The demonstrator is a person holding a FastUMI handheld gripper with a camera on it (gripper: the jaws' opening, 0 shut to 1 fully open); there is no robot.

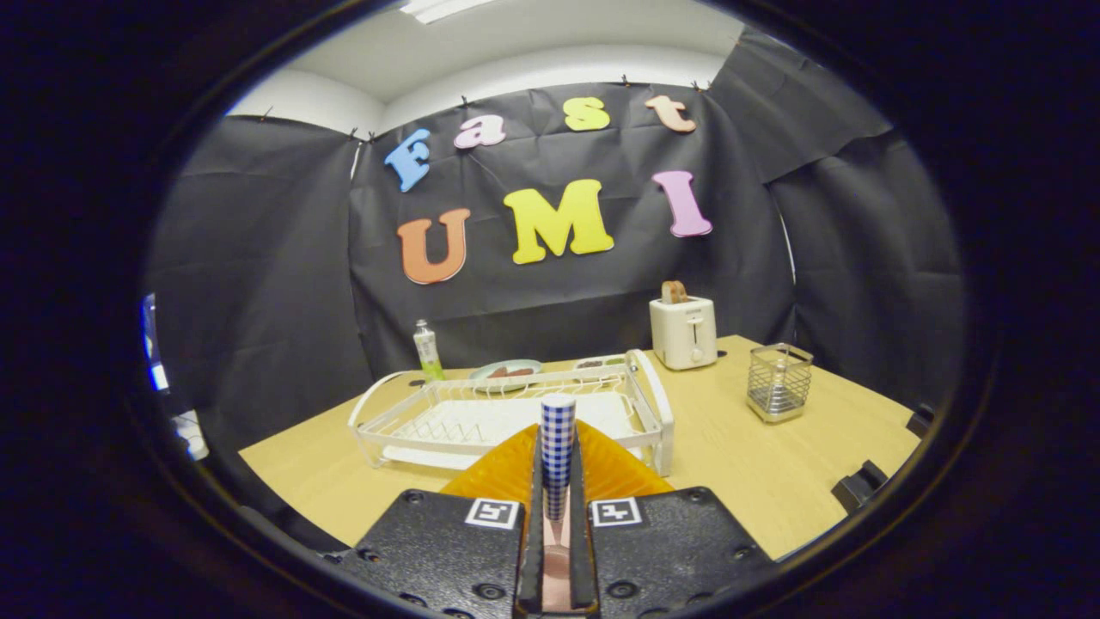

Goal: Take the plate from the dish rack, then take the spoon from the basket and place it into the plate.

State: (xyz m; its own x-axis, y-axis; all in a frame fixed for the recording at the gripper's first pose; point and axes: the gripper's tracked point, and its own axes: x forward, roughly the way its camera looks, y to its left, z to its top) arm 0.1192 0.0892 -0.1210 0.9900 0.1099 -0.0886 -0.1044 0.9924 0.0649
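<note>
Pinching the checked spoon handle (557, 438), the tongs (557, 507) hold it upright above an orange plate (601, 468), before the white dish rack (507, 421) on the counter (756, 464).

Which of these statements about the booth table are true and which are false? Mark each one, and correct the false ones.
1. The gripper is shut on the blue-checked spoon handle. True.
2. The toaster is empty. False: a slice of toast sticks out of its top.
3. The orange plate stands in the dish rack. False: it lies on the table in front of the rack, under the fingers.
4. The wire basket stands beside the toaster, apart from the rack. True.
5. The green bottle stands inside the basket. False: it stands beyond the rack's far corner.
</note>
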